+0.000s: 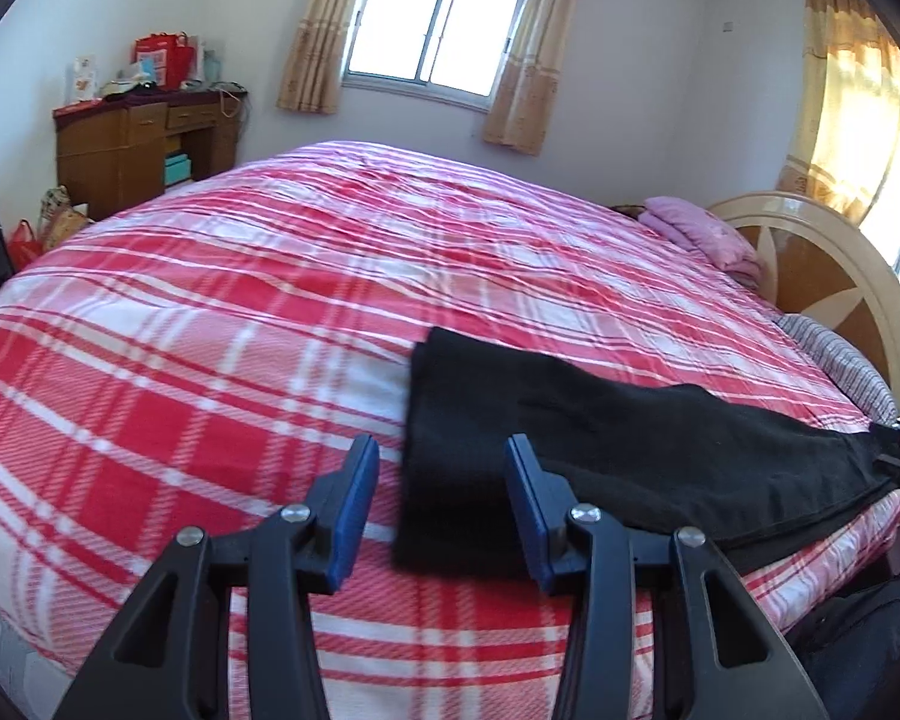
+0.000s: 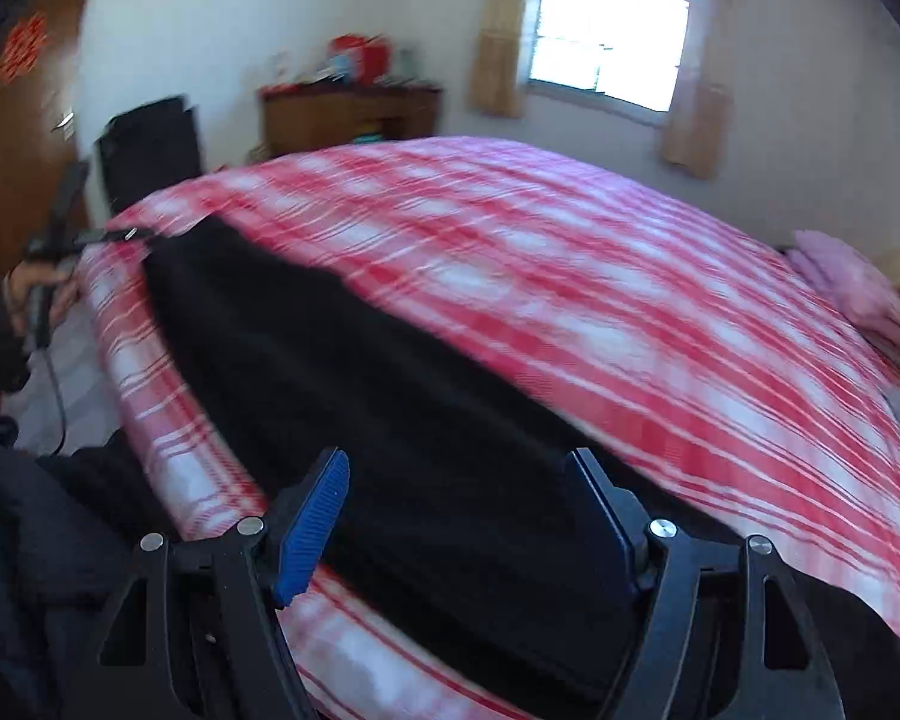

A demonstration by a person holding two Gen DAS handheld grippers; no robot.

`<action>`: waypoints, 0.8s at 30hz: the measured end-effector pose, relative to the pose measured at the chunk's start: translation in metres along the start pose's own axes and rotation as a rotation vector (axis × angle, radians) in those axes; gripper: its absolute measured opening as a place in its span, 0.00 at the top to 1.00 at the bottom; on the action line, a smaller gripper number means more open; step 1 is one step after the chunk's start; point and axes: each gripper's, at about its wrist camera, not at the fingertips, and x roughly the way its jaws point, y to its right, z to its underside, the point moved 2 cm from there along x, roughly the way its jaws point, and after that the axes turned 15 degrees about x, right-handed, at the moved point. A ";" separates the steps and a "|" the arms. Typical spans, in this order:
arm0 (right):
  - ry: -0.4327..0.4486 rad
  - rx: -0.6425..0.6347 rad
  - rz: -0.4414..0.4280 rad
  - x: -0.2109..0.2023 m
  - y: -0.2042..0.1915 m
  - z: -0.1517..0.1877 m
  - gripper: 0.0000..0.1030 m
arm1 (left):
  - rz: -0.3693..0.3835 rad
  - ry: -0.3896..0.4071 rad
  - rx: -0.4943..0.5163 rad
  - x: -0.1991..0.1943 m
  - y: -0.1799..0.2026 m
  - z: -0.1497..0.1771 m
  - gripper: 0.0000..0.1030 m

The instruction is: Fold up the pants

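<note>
Big bed (image 1: 210,312) filling both views, spread with a red-and-white plaid cover. Black pants (image 1: 570,456) stretched flat in a long band along the near edge of the bed, one end just ahead of the left gripper (image 1: 442,504), the rest running off to the right. Wooden headboard (image 1: 822,276) at the far right, pink folded bedding (image 1: 702,234) beside it. Brown wooden desk (image 1: 132,144) against the far wall on the left, window (image 1: 438,24) above the bed's far side. Left gripper's jaws partly apart, nothing pinched, the pants' end lying between and below the blue pads. Right gripper (image 2: 459,516) over the pants (image 2: 390,408), view blurred, jaws spread wide, cloth beneath them, not clamped.
</note>
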 end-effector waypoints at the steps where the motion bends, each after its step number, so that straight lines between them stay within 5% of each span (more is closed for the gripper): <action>1: -0.019 -0.036 -0.016 0.011 -0.013 0.003 0.27 | 0.014 -0.009 0.004 0.003 0.004 0.000 0.55; 3: -0.057 -0.118 -0.039 0.031 -0.041 0.013 0.31 | 0.003 -0.027 0.020 0.009 0.010 0.000 0.57; 8: -0.117 -0.192 0.009 0.063 -0.061 0.027 0.43 | -0.016 -0.047 0.033 0.011 0.014 -0.001 0.87; 11: -0.130 -0.206 0.029 0.070 -0.061 0.031 0.56 | -0.014 -0.040 0.026 0.007 0.013 -0.002 0.91; 15: -0.147 -0.186 -0.012 0.063 -0.062 0.030 0.89 | -0.024 -0.070 0.043 0.010 0.019 -0.003 0.93; 24: -0.108 -0.118 -0.089 0.030 -0.060 0.015 0.97 | 0.000 -0.091 -0.011 -0.006 0.009 -0.014 0.95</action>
